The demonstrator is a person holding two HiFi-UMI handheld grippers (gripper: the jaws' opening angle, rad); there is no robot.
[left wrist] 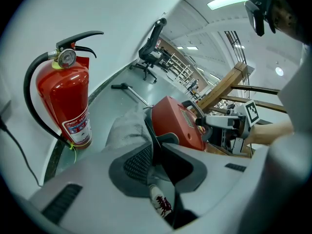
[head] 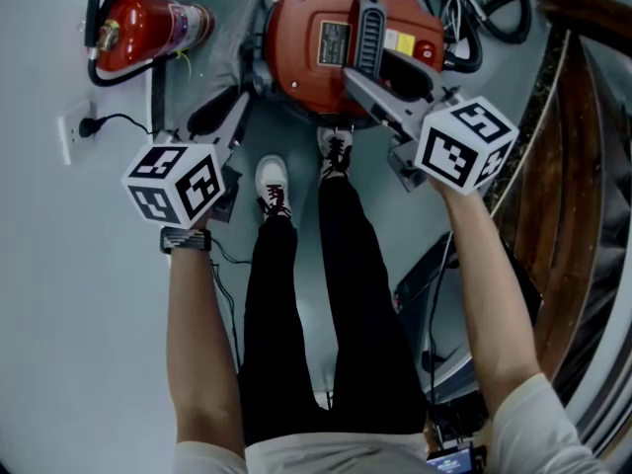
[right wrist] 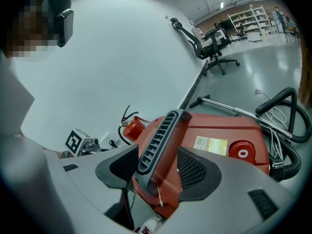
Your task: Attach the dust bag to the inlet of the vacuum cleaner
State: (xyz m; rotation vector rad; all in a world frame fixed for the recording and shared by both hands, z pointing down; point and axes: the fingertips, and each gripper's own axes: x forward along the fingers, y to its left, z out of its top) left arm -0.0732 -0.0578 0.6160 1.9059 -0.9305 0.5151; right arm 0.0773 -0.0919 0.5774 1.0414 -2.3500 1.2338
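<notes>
On the floor at my feet: red vacuum cleaner (head: 346, 42), 2 tools empty.
Right tool (right wrist: 158, 167) gapes astride its stiff handle (right wrist: 158, 140); left tool (left wrist: 158, 162) is narrowly parted. The grey cloth beside it is probably the dust bag (left wrist: 124, 130): soft and light, so I'd pinch its collar.

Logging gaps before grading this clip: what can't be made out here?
- Vacuum cleaner inlet: shown in no view; the head view sees only its top.
- Dust bag: not identifiable; grey crumpled material in the left gripper view, partly behind the left tongs, may be it.
- Dark strip between those tongs: too edge-on to name.
</notes>
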